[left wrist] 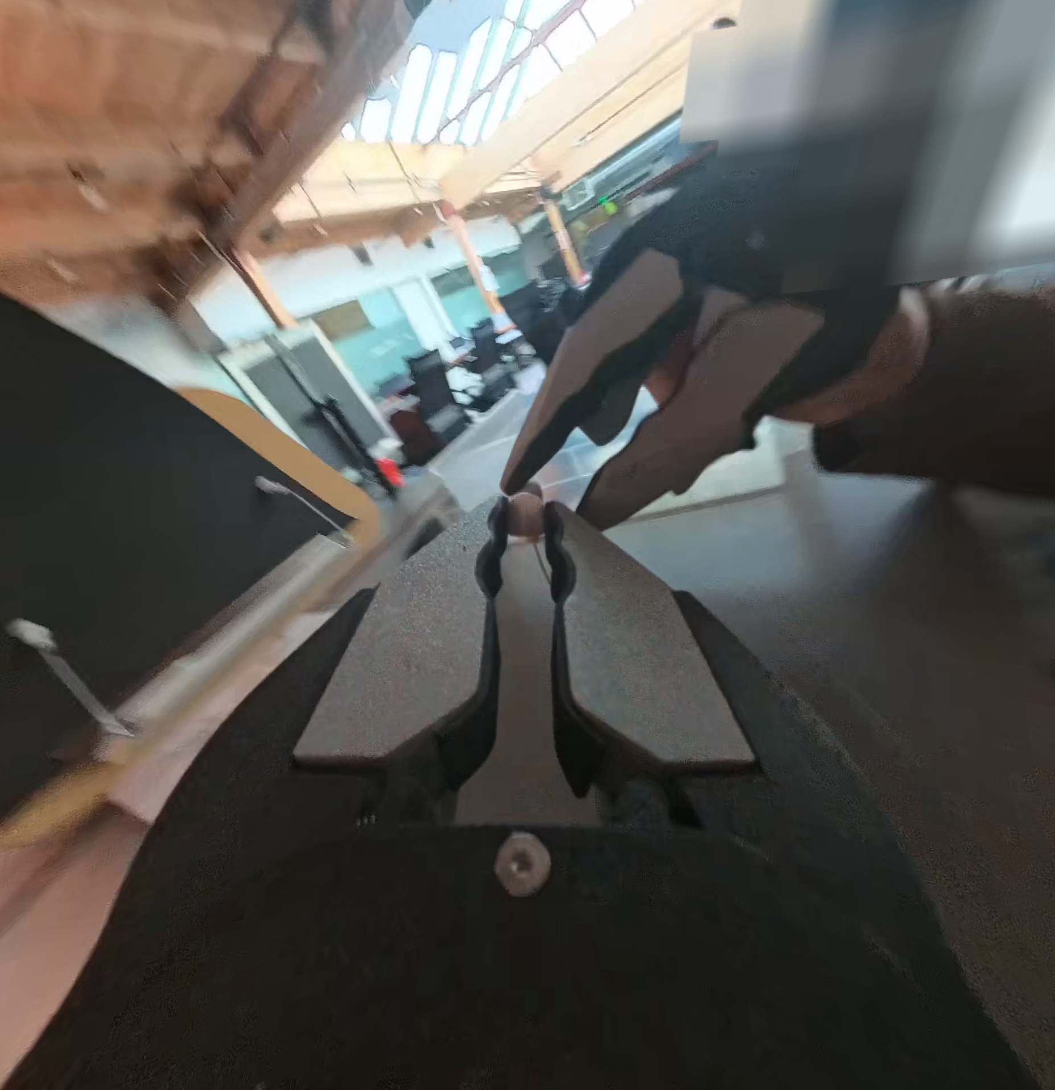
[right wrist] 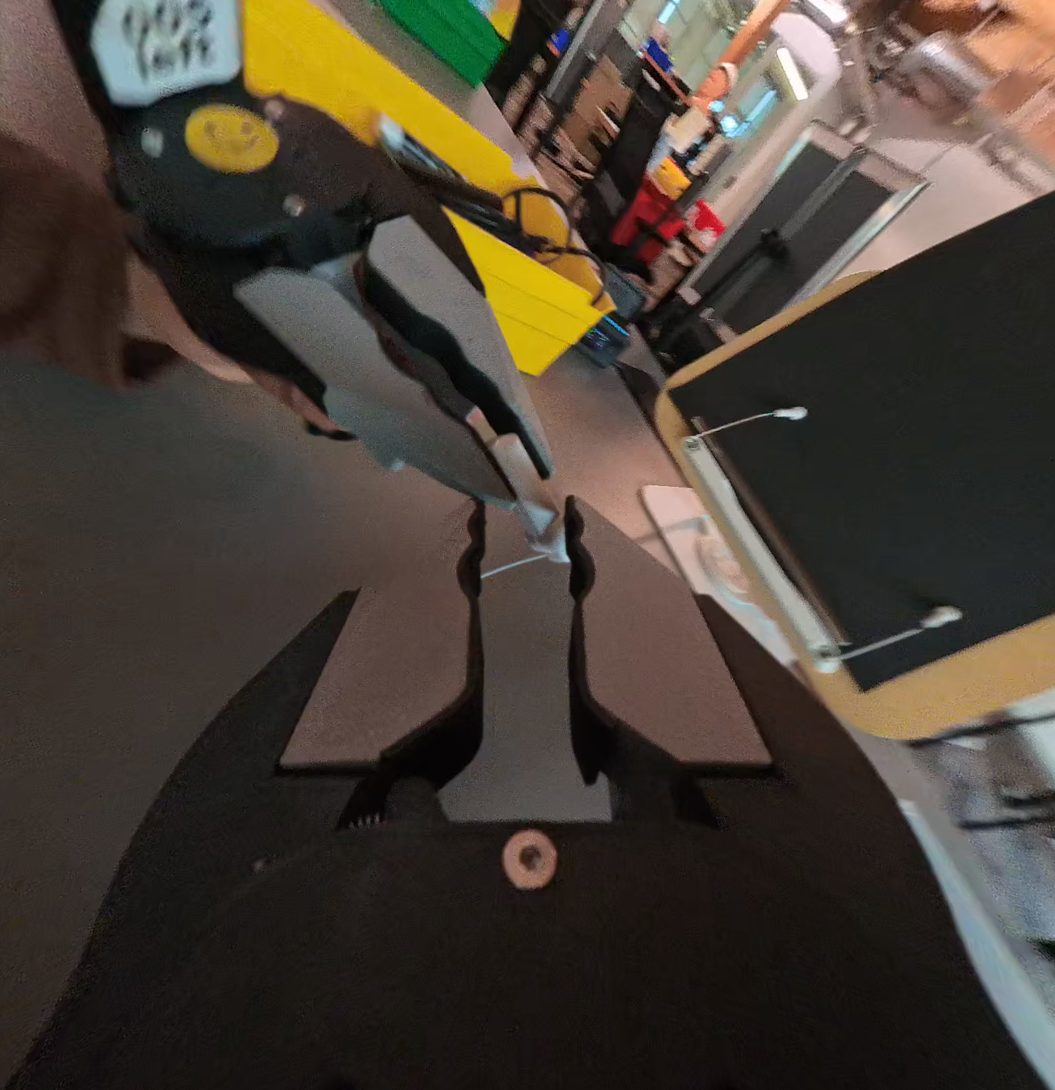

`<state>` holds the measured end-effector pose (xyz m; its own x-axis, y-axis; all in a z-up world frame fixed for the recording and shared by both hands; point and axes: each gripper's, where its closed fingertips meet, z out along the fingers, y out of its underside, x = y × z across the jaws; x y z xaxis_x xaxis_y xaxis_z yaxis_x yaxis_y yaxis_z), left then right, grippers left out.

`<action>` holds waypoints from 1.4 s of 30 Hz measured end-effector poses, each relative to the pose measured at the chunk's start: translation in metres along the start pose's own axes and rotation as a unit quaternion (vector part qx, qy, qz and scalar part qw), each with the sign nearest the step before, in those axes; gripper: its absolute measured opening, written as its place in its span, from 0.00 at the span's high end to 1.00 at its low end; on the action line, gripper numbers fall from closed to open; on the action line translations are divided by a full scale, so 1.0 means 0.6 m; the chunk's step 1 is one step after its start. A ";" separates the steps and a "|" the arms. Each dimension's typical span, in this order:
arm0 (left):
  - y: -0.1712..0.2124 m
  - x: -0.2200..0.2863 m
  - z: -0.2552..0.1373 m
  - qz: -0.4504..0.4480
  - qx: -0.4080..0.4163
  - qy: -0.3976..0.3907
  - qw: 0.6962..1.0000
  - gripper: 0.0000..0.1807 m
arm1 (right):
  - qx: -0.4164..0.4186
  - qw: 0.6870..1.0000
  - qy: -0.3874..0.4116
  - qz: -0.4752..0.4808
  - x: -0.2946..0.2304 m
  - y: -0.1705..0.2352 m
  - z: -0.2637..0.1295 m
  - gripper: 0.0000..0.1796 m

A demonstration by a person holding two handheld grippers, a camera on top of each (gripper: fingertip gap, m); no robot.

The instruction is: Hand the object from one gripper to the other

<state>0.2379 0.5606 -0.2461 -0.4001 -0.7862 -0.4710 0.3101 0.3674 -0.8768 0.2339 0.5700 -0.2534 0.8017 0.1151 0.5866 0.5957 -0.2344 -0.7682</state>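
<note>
- Your left gripper (left wrist: 525, 519) clenched a small, pale, rod-like object (right wrist: 534, 495) at its fingers' tips.
- Your right gripper (right wrist: 522, 519) stood released, its fingers flanking the object's end.

Your small pale rod-like object (right wrist: 537, 507) is motion-blurred, its far end hidden inside the left gripper (right wrist: 531, 478); the yellow plastic bin (right wrist: 531, 307) is partly covered.
</note>
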 end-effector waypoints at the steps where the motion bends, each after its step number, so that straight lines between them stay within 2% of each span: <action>1: -0.005 0.003 0.000 0.052 0.003 -0.018 0.998 0.96 | 0.007 0.999 -0.022 0.029 -0.002 0.000 -0.003 0.87; 3: -0.007 0.004 0.001 0.120 -0.005 -0.046 0.992 0.95 | 0.012 0.996 -0.049 0.071 -0.003 0.002 -0.005 0.86; 5: -0.002 -0.017 -0.001 0.184 -0.026 -0.102 0.977 0.95 | 0.033 0.992 -0.034 0.117 0.011 -0.004 -0.006 0.67; 9: -0.010 -0.031 -0.006 0.231 -0.028 -0.141 0.962 0.96 | 0.055 0.975 -0.076 0.202 0.010 -0.013 -0.010 0.67; 14: -0.025 -0.016 -0.006 0.279 -0.009 -0.140 0.950 0.96 | 0.077 0.935 -0.143 0.315 -0.001 -0.030 -0.004 0.63; 17: -0.028 -0.001 -0.003 0.293 0.006 -0.124 0.948 0.96 | 0.087 0.923 -0.148 0.345 0.003 -0.030 0.001 0.69; 19: -0.029 0.000 -0.002 0.283 0.008 -0.122 0.951 0.95 | 0.081 0.929 -0.138 0.334 0.004 -0.024 0.004 0.72; 26: -0.016 -0.004 0.001 0.266 -0.006 -0.125 0.956 0.94 | 0.060 0.955 -0.091 0.277 0.014 -0.015 0.010 0.74; 28: -0.012 -0.004 0.001 0.238 -0.008 -0.121 0.964 0.92 | 0.049 0.963 -0.072 0.256 0.020 -0.008 0.008 0.74; 31: 0.003 -0.010 0.004 0.169 -0.020 -0.103 0.980 0.81 | 0.042 0.973 -0.057 0.219 0.028 -0.005 -0.004 0.74; 33: 0.023 -0.002 0.010 0.108 -0.037 -0.063 0.991 0.74 | 0.039 0.986 -0.036 0.159 0.034 -0.005 -0.018 0.74; 36: 0.025 0.017 0.011 -0.012 -0.033 0.009 0.999 0.81 | 0.023 0.999 -0.009 0.030 0.028 -0.005 -0.040 0.74; 39: 0.022 0.015 0.009 -0.157 -0.026 0.057 0.986 0.78 | -0.038 0.992 0.057 -0.108 0.035 0.011 -0.044 0.74; 42: 0.008 0.014 0.003 -0.289 0.001 0.111 0.951 0.72 | -0.066 0.981 0.074 -0.167 0.021 0.006 -0.026 0.73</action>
<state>0.2376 0.5550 -0.2540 -0.6761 -0.7325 0.0797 -0.0144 -0.0950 -0.9954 0.2453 0.5557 -0.2446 0.5404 0.0676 0.8387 0.8048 -0.3324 -0.4918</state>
